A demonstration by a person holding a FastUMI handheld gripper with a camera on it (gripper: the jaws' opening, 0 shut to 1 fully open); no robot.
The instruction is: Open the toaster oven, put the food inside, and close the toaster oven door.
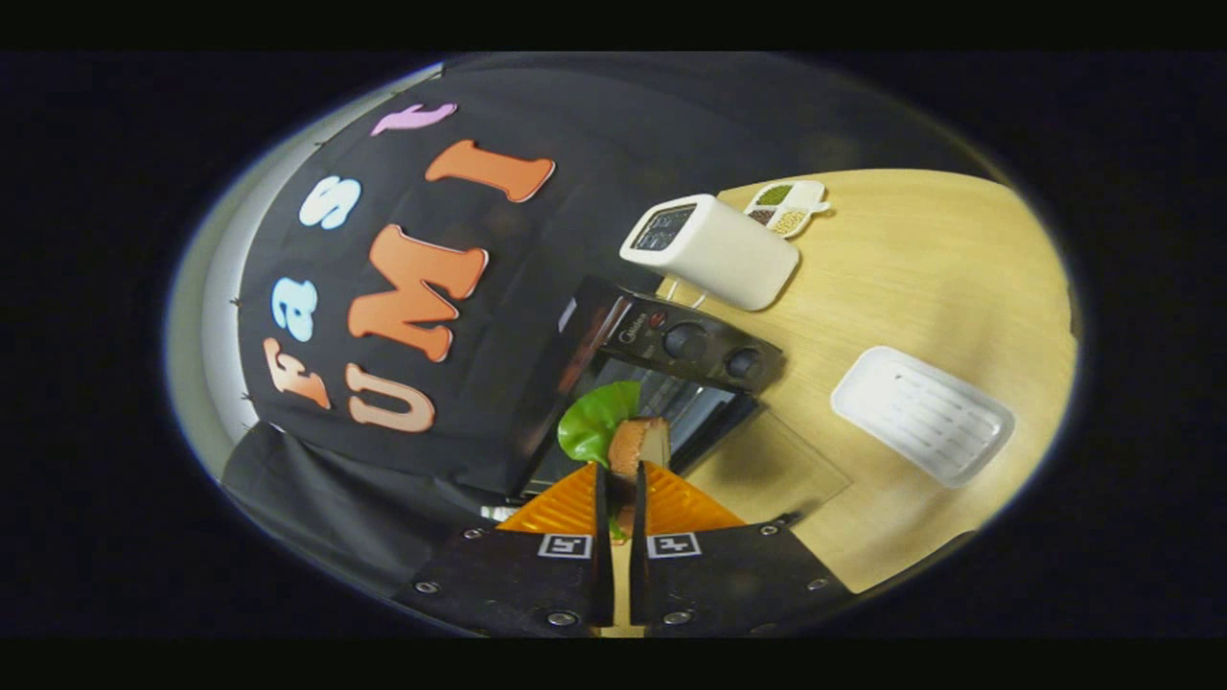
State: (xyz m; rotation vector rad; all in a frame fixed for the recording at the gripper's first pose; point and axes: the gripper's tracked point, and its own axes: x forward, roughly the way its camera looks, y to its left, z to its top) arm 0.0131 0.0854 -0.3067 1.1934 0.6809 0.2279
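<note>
The jaws point(619, 479) are almost closed and pinch a sandwich point(639, 446) with a green leaf point(596, 422) sticking out of it. Just past the sandwich is the toaster oven point(661, 369), with its glass door point(767, 470) lying open on the wooden bench point(920, 278). A white tray point(922, 414) sits near the oven. A white box point(714, 249) and a small dish point(786, 207) sit farther back.
</note>
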